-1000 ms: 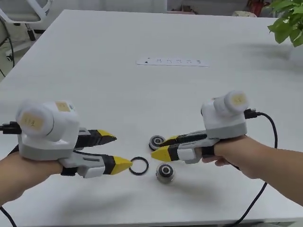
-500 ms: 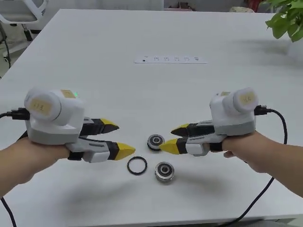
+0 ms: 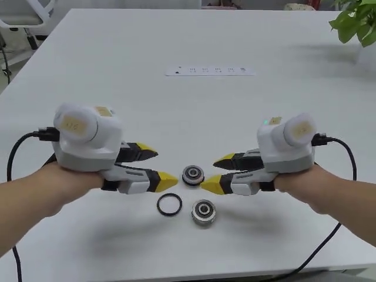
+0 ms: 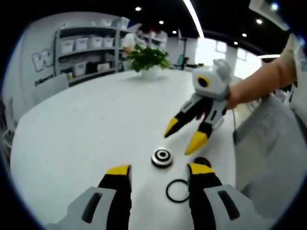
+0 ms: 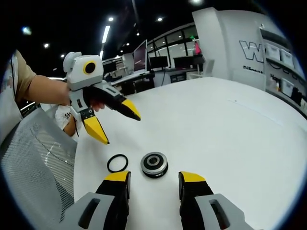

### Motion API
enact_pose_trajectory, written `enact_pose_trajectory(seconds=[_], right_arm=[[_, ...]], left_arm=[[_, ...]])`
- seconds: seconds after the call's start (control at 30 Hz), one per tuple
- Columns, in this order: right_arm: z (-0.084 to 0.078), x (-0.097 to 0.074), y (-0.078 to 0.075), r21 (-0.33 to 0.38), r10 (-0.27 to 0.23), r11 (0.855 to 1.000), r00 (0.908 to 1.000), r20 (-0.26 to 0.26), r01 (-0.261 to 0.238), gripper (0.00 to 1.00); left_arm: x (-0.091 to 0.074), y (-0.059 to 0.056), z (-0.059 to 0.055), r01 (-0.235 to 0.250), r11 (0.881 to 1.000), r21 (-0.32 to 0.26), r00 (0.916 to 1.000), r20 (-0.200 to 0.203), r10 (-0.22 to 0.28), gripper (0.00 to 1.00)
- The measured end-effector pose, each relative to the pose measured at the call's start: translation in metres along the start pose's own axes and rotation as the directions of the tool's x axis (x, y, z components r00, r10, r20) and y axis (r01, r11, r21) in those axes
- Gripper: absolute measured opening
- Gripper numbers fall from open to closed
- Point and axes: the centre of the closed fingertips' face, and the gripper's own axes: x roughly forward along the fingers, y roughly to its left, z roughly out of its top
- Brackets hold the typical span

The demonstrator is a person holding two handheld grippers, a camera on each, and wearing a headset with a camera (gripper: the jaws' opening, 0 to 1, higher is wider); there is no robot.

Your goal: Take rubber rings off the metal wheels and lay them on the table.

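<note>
Two small metal wheels lie near the table's front edge. The far wheel [image 3: 192, 174] [image 4: 162, 157] [image 5: 154, 164] has a dark rim and sits between the two grippers. The near wheel [image 3: 204, 211] looks bare metal outside. A loose black rubber ring [image 3: 169, 204] [image 4: 177, 190] [image 5: 117, 163] lies flat just left of it. My left gripper [image 3: 160, 167] [image 4: 159, 170] hovers open, left of the far wheel. Facing it from the right, my right gripper [image 3: 214, 173] [image 5: 154, 177] is open too. Neither holds anything.
The white table [image 3: 176, 117] stretches far back. A white power strip [image 3: 210, 71] lies mid-table and a green plant [image 3: 355, 20] stands at the far right corner. An office chair [image 3: 23, 12] is off the far left. Cables trail from both grippers.
My left gripper has lifted away from the loose ring and moved right. The right gripper has drawn back a little from the far wheel. Both stay open; wheels and ring have not moved.
</note>
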Motion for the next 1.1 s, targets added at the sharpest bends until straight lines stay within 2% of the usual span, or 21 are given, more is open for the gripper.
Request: enact_pose_trajectory(seconds=[0.57, 0.87, 1.1], right_arm=[[-0.003, 0.013, 0.001, -0.04, 0.013, 0.999, 0.9998, -0.015, -0.013, 0.33], [-0.008, 0.016, -0.002, -0.032, 0.007, 0.999, 0.9998, -0.021, -0.008, 0.3], [-0.01, 0.017, -0.003, -0.02, 0.005, 1.0, 0.9998, -0.019, -0.005, 0.27]], left_arm=[[0.024, -0.004, 0.003, 0.023, 1.0, 0.016, 0.9995, -0.023, -0.022, 0.44], [0.037, -0.003, -0.004, 0.033, 0.999, 0.027, 0.9982, -0.051, -0.032, 0.4], [0.044, -0.007, -0.006, 0.045, 0.999, 0.03, 0.9969, -0.066, -0.043, 0.37]])
